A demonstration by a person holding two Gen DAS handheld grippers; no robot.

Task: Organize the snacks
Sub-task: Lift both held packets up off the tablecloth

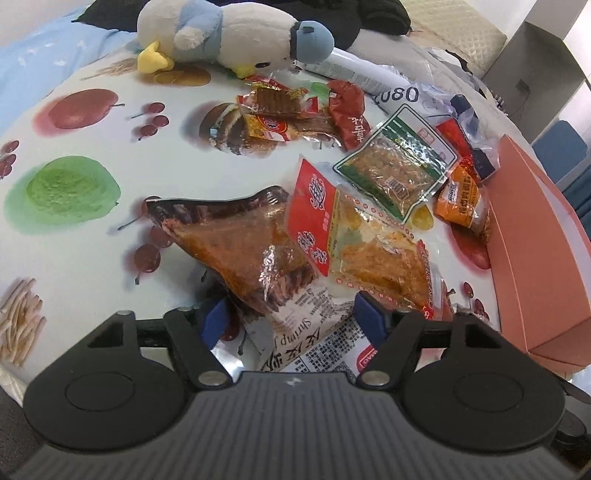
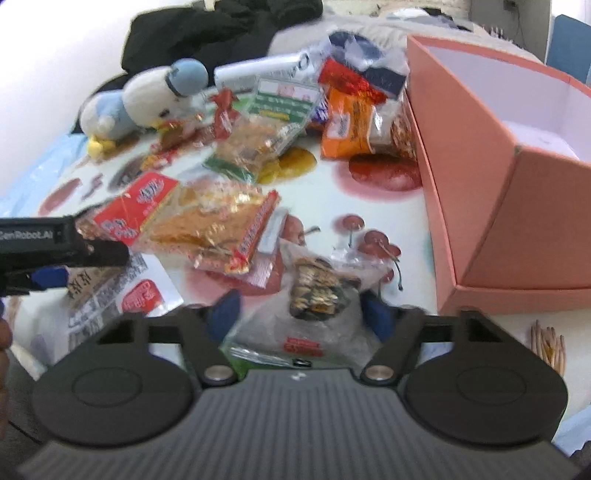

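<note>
Several snack packets lie on a fruit-print tablecloth (image 1: 85, 122). My left gripper (image 1: 291, 317) is open, its blue pads on either side of a dark packet of reddish-brown snack (image 1: 240, 243) that rests on a white shrimp-snack bag (image 1: 306, 332). A red-and-clear packet (image 1: 354, 243) lies just to its right. My right gripper (image 2: 301, 314) is open around a clear bag of dark nuts (image 2: 317, 291), touching or just above the cloth. The left gripper's fingers (image 2: 99, 251) show at the left of the right wrist view. An open pink box (image 2: 517, 177) stands to the right.
A blue-and-white plush bird (image 1: 236, 37) lies at the back, with dark clothing (image 1: 369, 14) behind it. More packets, green (image 1: 399, 166), orange (image 1: 458, 199) and red (image 1: 347, 110), are piled near the pink box (image 1: 535, 251).
</note>
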